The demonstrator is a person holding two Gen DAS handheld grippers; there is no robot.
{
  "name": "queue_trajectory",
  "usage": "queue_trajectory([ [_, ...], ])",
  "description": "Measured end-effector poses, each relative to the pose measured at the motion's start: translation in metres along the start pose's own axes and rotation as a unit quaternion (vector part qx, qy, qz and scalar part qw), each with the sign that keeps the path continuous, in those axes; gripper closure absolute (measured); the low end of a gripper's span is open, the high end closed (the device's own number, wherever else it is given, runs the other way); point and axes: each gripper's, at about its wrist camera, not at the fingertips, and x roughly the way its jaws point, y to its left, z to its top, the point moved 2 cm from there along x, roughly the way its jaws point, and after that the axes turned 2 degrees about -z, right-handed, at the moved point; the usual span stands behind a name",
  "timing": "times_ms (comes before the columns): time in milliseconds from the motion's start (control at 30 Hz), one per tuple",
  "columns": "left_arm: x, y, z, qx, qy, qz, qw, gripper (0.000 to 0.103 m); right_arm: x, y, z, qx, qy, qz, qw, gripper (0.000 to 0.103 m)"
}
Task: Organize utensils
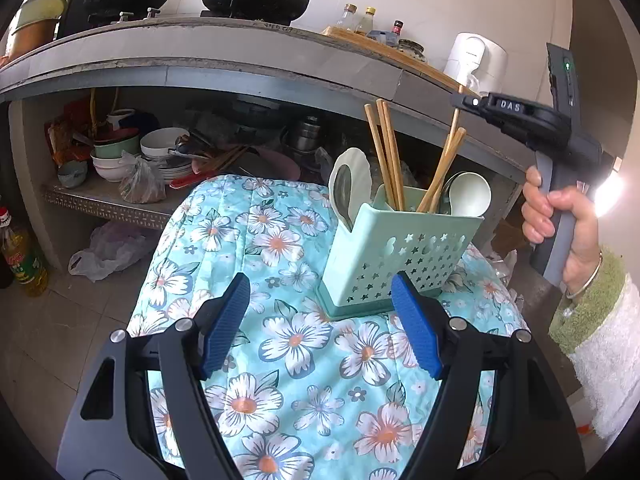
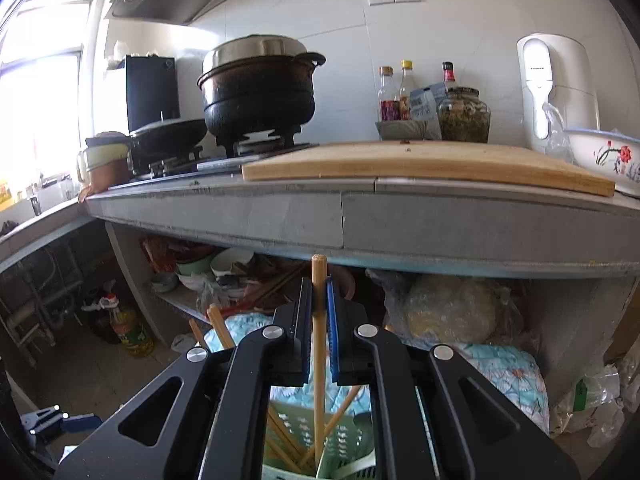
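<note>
Left wrist view looks down from nearby at the utensil holder; right wrist view, directly above it, faces the counter.

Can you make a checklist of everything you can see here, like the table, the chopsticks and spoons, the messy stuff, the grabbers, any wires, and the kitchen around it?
Surface: floral cloth covers the low stand; the utensil holder stands on it.
Job's things: holder contains wooden chopsticks and pale spoons; one chopstick is upright over the holder.
Clutter: nothing seen on the cloth.
Grippers: left gripper open, empty, short of the holder; right gripper shut on the chopstick.
Cables: nothing seen.
Surroundings: counter with black pot, cutting board, bottles; bowls on the shelf below; oil bottle on the floor.
</note>
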Motion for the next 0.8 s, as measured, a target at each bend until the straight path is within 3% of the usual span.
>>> queue_trajectory([
  [33,-0.001,0.0,0.0,0.0,0.0,0.0,1.0,0.034,0.001,0.0,-0.007,-0.003,0.012,0.003,1.0,0.094],
  [100,-0.002,-0.001,-0.001,0.003,0.001,0.002,1.0,0.034,-0.003,-0.001,-0.016,-0.004,0.025,-0.001,1.0,0.084],
  [167,-0.004,-0.003,-0.002,0.004,0.002,0.005,1.0,0.033,-0.013,-0.004,-0.024,0.006,0.024,0.001,1.0,0.065],
  [367,-0.013,-0.008,-0.004,0.004,0.004,0.013,0.9999,0.03,-0.057,-0.015,-0.044,0.058,0.028,0.023,0.998,0.047],
  [500,-0.02,-0.017,-0.007,0.01,0.008,0.022,0.9997,0.023,-0.088,-0.016,-0.066,0.083,0.049,0.02,0.995,0.035],
  [800,-0.038,-0.044,-0.02,0.022,0.026,0.073,0.9968,0.011,-0.151,0.0,-0.132,0.096,0.106,-0.049,0.988,0.015],
])
